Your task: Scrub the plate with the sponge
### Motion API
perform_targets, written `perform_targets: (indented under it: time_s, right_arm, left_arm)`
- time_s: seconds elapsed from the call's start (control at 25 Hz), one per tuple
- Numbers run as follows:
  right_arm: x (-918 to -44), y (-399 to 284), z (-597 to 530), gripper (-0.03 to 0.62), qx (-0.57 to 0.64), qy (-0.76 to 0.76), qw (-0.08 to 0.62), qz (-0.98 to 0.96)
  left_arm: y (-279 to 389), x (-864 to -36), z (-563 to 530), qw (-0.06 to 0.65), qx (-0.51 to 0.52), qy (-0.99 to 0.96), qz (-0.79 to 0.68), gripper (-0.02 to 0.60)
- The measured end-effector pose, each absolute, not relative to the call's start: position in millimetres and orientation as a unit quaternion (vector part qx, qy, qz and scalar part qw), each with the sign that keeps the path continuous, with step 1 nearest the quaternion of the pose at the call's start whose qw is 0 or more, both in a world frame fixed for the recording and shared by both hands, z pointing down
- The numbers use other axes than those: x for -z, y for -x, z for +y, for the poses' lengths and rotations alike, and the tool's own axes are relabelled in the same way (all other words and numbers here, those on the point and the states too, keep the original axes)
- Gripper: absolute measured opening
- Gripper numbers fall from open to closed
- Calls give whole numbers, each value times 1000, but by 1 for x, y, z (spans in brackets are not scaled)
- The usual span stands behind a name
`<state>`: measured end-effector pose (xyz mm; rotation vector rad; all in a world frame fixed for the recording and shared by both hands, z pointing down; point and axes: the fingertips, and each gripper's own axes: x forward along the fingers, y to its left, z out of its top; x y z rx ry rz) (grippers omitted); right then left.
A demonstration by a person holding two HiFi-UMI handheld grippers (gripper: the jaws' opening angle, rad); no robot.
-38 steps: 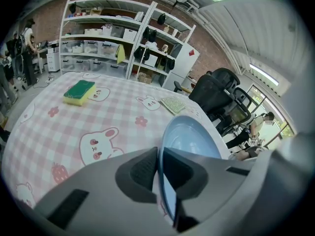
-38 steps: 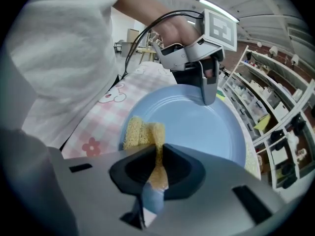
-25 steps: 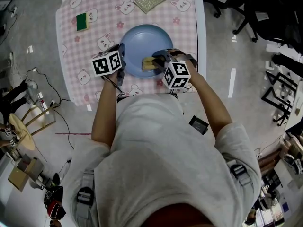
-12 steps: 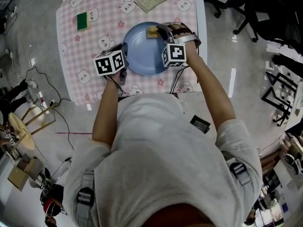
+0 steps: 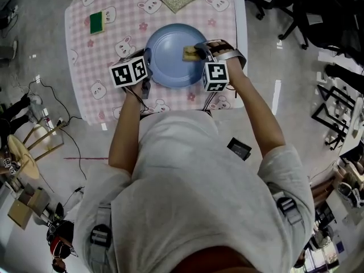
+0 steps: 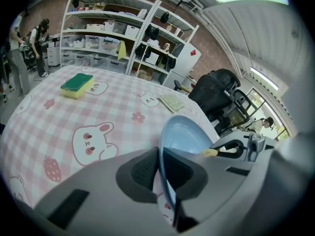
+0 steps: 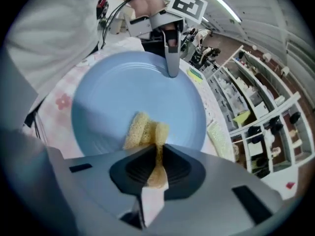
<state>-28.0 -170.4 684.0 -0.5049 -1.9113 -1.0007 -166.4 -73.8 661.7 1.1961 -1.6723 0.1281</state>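
Right gripper (image 7: 156, 168) is clamped on the yellow sponge (image 7: 145, 132), held against the blue plate (image 5: 168, 58) at upper centre of the head view. Left gripper (image 6: 160, 171) pinches the plate's left rim above the pink checked surface (image 5: 128, 21).

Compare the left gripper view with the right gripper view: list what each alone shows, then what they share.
Left only: the right tool, a black chair. Right only: the left tool clamped on the blue plate's rim, a white shirt. Both: the plate, the yellow sponge in the right tool, shelves.
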Motion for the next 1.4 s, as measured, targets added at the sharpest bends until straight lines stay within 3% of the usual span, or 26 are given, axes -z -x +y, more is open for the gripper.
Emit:
perform_targets:
  time_s: [0.28, 0.72, 1.2, 1.4]
  right_arm:
    - [-686, -7, -118, 43, 263, 251, 467, -806]
    - [-675, 13, -64, 44, 123, 283, 465, -830]
    - [-606, 63, -96, 44, -135, 42, 333, -932]
    - [-586, 60, -105, 44, -130, -64, 308, -940]
  left_arm:
    - [169, -659, -88, 506, -68, -508, -694, 34]
    - [177, -670, -98, 514, -68, -514, -684, 38]
    - [185, -700, -99, 528, -84, -544, -646, 47]
    - [198, -682, -96, 505, -102, -579, -631, 74]
